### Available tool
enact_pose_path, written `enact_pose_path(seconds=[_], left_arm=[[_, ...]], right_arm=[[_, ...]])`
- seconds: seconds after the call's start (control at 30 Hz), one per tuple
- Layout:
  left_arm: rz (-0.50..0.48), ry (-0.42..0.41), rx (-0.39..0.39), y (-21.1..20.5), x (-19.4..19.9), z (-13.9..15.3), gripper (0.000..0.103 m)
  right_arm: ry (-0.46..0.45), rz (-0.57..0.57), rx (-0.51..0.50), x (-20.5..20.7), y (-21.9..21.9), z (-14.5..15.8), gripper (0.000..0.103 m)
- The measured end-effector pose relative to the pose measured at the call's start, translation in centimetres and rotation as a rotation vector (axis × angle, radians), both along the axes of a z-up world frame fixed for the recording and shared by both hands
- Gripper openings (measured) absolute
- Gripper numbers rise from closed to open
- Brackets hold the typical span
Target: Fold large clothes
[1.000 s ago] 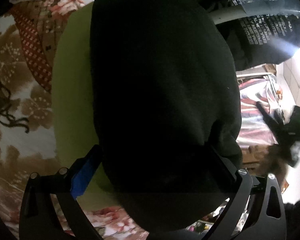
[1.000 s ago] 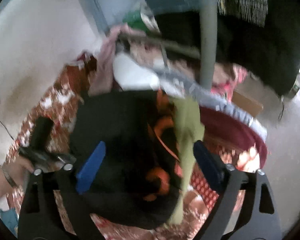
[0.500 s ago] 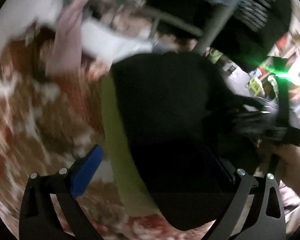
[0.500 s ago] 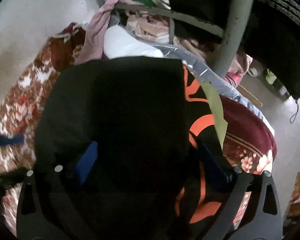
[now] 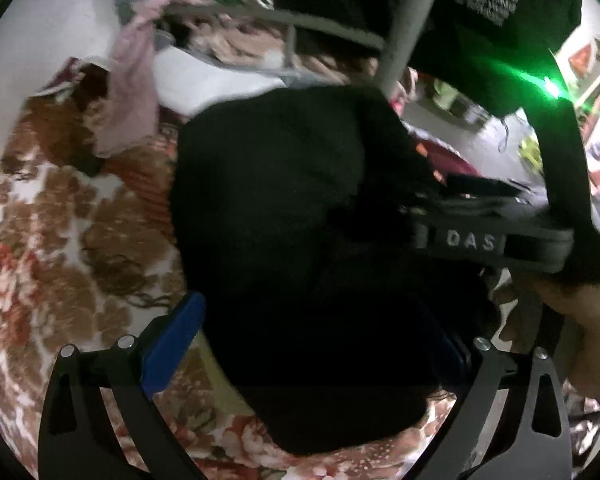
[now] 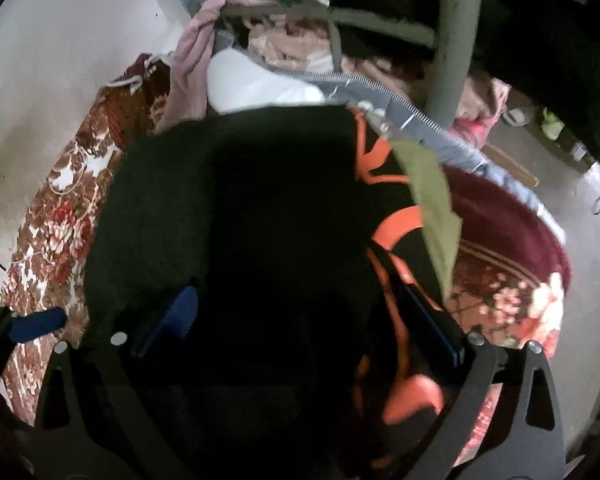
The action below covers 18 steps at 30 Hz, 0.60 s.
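Bare floral blanket point(image 5: 60, 216) leftward; grey rack post point(image 6: 456, 40) and heaped laundry point(image 6: 284, 52) ahead.

Black garment point(image 5: 284, 208), big & bunched, hangs in a thick fold over floral bedding. Orange print point(image 6: 396, 232) shows on its right side, w/ an olive-green strip point(image 6: 432, 196) along that edge.

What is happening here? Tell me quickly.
A person with a gripper in each hand is folding a black garment over a floral blanket. The garment fills the space between the fingers of both the left gripper and the right gripper, though whether either is clamped on it cannot be told. The right view shows orange print on the garment and an olive cloth beside it. Other clothes are piled behind.
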<state>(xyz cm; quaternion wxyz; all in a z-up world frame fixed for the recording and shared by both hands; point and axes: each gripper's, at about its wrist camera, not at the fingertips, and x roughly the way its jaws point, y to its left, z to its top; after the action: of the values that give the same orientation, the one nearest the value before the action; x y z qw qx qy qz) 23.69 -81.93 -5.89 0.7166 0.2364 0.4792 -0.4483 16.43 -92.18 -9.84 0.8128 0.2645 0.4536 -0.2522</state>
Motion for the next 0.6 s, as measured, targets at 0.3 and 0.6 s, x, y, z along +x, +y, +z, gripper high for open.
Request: enact_pose_path(seconds=[0.3, 0.6], left_arm=[[0.047, -0.118, -0.061, 4.7, -4.4, 8.2, 0.098], [0.088, -0.17, -0.107, 10.9, -7.8, 13.0, 0.098]], right_arm=[[-0.033, -0.062, -0.153, -5.4, 5.1, 10.3, 0.098], [-0.017, -0.09, -0.251, -11.2, 11.8, 17.8, 0.098]])
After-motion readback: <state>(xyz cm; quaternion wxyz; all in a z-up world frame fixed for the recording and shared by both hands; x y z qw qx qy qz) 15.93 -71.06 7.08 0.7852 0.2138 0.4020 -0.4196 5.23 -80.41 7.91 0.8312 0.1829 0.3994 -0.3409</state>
